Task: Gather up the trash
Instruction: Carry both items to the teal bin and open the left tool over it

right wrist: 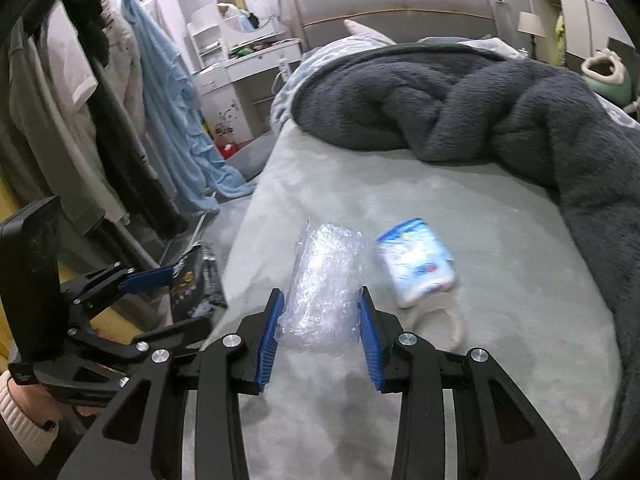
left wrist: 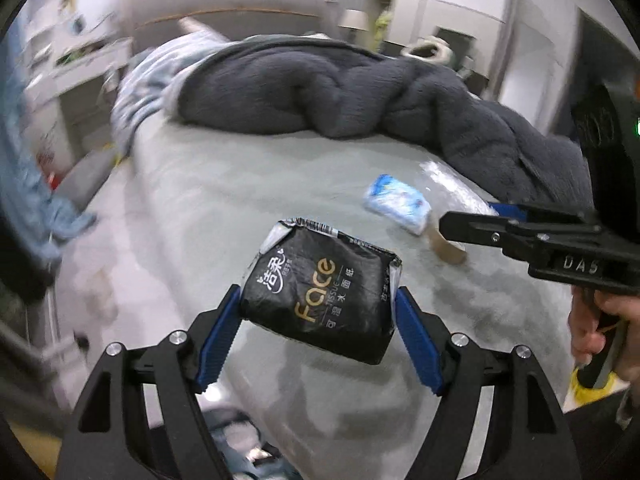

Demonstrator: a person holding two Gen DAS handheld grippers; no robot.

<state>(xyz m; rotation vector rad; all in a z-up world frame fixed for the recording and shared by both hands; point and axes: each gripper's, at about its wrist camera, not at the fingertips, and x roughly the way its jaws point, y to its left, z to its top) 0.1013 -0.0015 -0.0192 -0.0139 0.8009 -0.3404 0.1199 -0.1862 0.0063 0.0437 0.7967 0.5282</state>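
Observation:
My left gripper (left wrist: pixel 318 304) is shut on a black "Face" tissue pack (left wrist: pixel 320 288) and holds it above the bed's near edge; the pack also shows in the right wrist view (right wrist: pixel 196 280). My right gripper (right wrist: pixel 322 304) is shut on a crumpled clear plastic wrapper (right wrist: pixel 324 284), just above the sheet. A blue-and-white tissue pack (right wrist: pixel 416 262) lies on the sheet to the right of it, also in the left wrist view (left wrist: pixel 398 203). A tape roll core (right wrist: pixel 440 320) lies just in front of that pack.
The bed has a pale grey-green sheet (right wrist: pixel 460 208) and a bunched dark grey blanket (right wrist: pixel 480 108) across its far and right side. Clothes hang on a rack (right wrist: pixel 100 120) left of the bed. A dresser with a round mirror (right wrist: pixel 248 2) stands behind.

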